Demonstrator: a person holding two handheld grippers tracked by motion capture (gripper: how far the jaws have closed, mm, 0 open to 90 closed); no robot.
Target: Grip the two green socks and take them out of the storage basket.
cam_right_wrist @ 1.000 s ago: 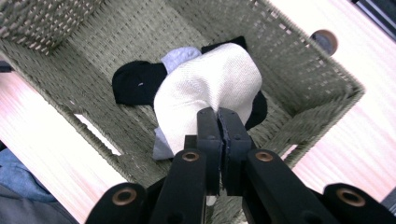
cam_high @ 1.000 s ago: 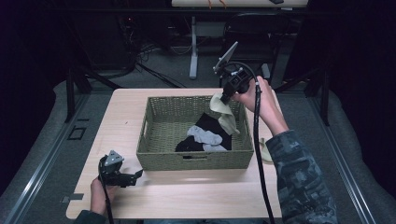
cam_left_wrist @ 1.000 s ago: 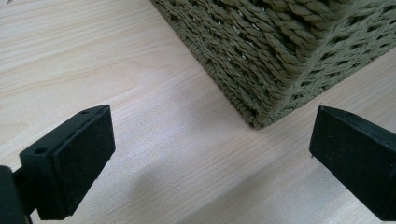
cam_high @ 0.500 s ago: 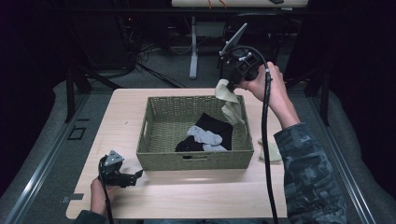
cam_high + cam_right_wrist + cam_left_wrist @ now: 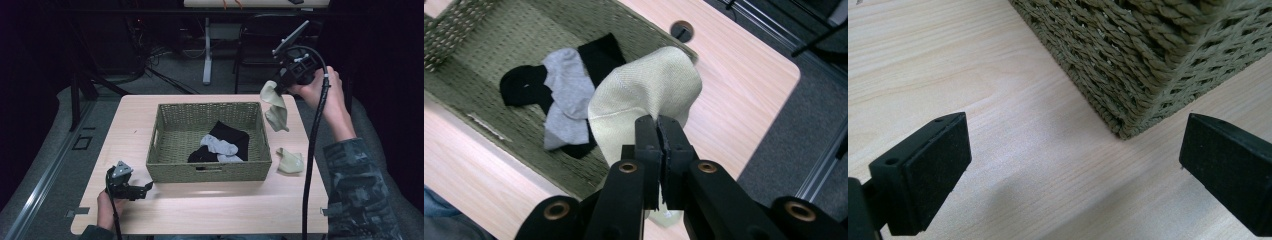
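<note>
In the high view, the right gripper (image 5: pixel 278 86) held a beige sock (image 5: pixel 274 106) in the air, just beyond the far right corner of the basket (image 5: pixel 210 170), while the left gripper (image 5: pixel 142 189) rested on the table (image 5: pixel 200 210) near the basket's front left corner. In the left gripper view, the jaws stood wide apart with nothing between them, facing a corner of the basket (image 5: pixel 1148 65). In the right gripper view, the jaws were closed on the sock (image 5: pixel 644 95), which hung above the basket (image 5: pixel 499 35), where black and grey socks (image 5: pixel 559 95) lay.

So the basket (image 5: pixel 210 170) sits mid-surface (image 5: pixel 200 210) with a pile of socks (image 5: pixel 222 142) in it, toward its 3 o'clock side. Another sock (image 5: pixel 290 161) lies on the surface at the basket's 3 o'clock. Right gripper (image 5: pixel 280 85) hangs a sock (image 5: pixel 275 107) over the 1 o'clock corner; left gripper (image 5: pixel 145 187) is at 7 o'clock.
</note>
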